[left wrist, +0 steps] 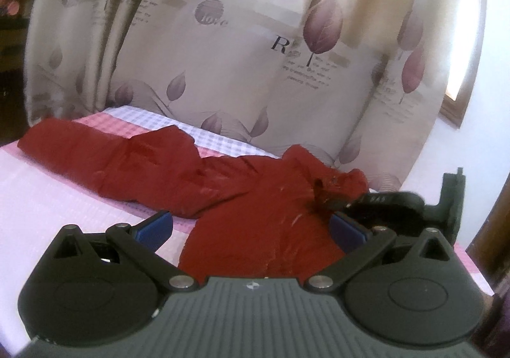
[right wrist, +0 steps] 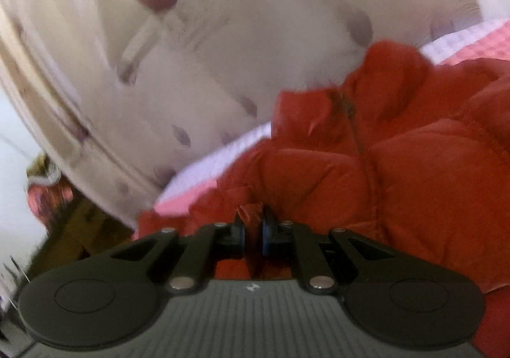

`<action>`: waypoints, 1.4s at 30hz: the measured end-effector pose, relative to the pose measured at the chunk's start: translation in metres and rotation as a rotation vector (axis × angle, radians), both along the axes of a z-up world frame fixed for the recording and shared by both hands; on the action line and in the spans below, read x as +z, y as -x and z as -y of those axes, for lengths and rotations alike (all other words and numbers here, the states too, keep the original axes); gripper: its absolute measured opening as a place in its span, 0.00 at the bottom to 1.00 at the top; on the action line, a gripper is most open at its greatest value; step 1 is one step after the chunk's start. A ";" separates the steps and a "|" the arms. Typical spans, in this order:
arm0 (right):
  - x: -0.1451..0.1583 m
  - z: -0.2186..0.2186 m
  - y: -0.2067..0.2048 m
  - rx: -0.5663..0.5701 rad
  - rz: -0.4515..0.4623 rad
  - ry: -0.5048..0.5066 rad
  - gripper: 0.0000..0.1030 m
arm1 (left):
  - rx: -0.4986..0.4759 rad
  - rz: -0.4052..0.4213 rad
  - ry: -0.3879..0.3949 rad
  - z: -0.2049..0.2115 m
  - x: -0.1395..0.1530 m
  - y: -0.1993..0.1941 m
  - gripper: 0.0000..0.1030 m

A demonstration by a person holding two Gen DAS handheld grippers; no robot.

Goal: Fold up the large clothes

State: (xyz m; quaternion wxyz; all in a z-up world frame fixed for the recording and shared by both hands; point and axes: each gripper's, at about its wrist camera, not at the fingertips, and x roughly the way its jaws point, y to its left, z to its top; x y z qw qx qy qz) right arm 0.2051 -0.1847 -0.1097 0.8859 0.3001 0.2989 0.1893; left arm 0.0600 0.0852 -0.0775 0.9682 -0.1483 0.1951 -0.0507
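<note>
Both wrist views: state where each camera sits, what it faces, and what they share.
Left wrist: on the left gripper, open, facing a red puffer jacket on the checked bed; the right gripper shows too.
Right wrist: on the right gripper, shut on a jacket fold.
Shared: jacket, bed, leaf-print curtain.

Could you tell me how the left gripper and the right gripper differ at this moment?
The left gripper has its jaws spread wide and holds nothing; the right gripper has its jaws pinched shut on a fold of the red jacket. Both point toward that jacket, which lies on the checked bed cover.
</note>
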 end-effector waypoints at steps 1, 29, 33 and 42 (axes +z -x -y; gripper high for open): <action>0.001 -0.001 -0.008 0.008 -0.008 0.015 0.09 | 0.003 -0.001 0.001 -0.001 -0.001 0.000 1.00; 0.083 0.011 0.147 0.156 0.222 0.203 0.87 | 0.324 -0.218 0.473 -0.232 -0.048 -0.086 0.84; 0.084 0.029 0.186 0.153 0.238 0.237 0.87 | 0.417 -0.259 0.473 -0.267 -0.061 -0.108 0.84; 0.069 0.063 0.220 0.037 0.171 0.223 0.87 | 0.411 -0.317 0.412 -0.284 -0.072 -0.154 0.07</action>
